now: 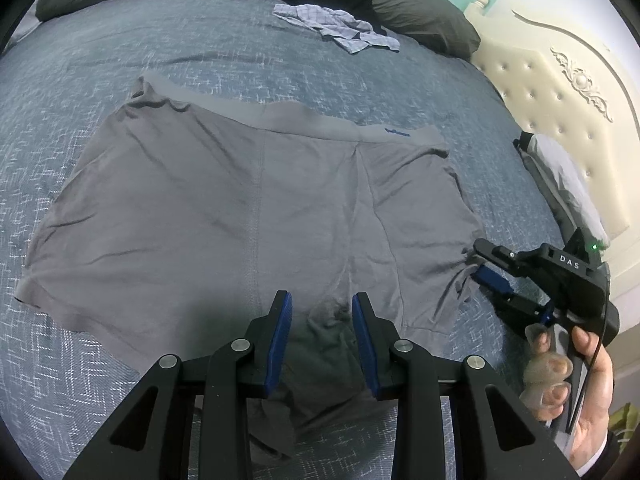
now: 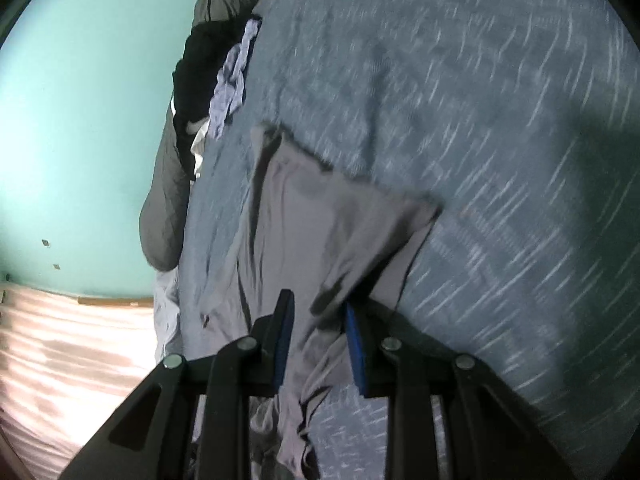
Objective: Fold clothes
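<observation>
Left wrist: grey shorts (image 1: pixel 248 208) on bed (image 1: pixel 120 60), hem bunched between half-closed left hand-held gripper (image 1: pixel 322 304), right hand-held gripper (image 1: pixel 478 264) pinching edge.

I see grey shorts (image 1: pixel 248 200): soft matt knit cloth, lightly creased. Blue bedspread (image 1: pixel 120 52) under them: woven cloth, rough flecked texture. Left gripper (image 1: pixel 320 320): matt black plastic with blue pads, shiny metal pins. Headboard (image 1: pixel 552 92) at 2 o'clock: cream tufted padding, slight sheen. Checked cloth (image 1: pixel 340 26) at 12, thin and crumpled.
</observation>
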Action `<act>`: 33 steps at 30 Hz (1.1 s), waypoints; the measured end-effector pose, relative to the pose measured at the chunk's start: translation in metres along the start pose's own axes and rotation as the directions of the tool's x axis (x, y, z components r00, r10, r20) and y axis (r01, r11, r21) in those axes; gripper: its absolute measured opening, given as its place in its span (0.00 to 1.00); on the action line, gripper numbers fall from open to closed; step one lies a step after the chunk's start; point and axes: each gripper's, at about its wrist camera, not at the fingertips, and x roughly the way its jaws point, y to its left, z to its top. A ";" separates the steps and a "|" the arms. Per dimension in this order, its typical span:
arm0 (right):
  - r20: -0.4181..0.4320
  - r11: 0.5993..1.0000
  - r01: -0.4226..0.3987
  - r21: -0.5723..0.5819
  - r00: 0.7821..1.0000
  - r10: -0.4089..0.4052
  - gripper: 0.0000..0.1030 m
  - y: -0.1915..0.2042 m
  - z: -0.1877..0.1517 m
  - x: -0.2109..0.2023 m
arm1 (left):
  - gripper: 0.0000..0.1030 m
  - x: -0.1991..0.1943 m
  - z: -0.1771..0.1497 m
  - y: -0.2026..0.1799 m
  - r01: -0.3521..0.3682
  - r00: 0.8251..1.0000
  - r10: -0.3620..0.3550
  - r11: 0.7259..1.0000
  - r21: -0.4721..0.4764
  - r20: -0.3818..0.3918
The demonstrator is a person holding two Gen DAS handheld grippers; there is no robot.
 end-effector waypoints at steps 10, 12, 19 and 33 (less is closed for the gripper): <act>0.050 0.988 -0.129 0.082 0.991 0.126 0.24 -0.005 -0.001 -0.001 | 0.33 -0.001 0.001 0.000 0.000 1.000 0.000 1.000 0.001 0.001; 0.059 0.988 -0.128 0.082 0.991 0.123 0.24 -0.004 -0.003 -0.003 | 0.33 -0.001 0.001 0.000 0.000 1.000 0.000 1.000 0.001 0.002; 0.071 0.990 -0.120 0.073 0.991 0.115 0.24 0.000 -0.005 -0.004 | 0.33 -0.002 0.001 0.001 -0.002 1.000 0.002 1.000 0.000 0.003; 0.094 0.999 -0.023 0.039 0.995 0.019 0.02 0.007 -0.010 -0.021 | 0.33 -0.002 0.002 -0.001 -0.003 1.000 0.003 1.000 0.006 0.004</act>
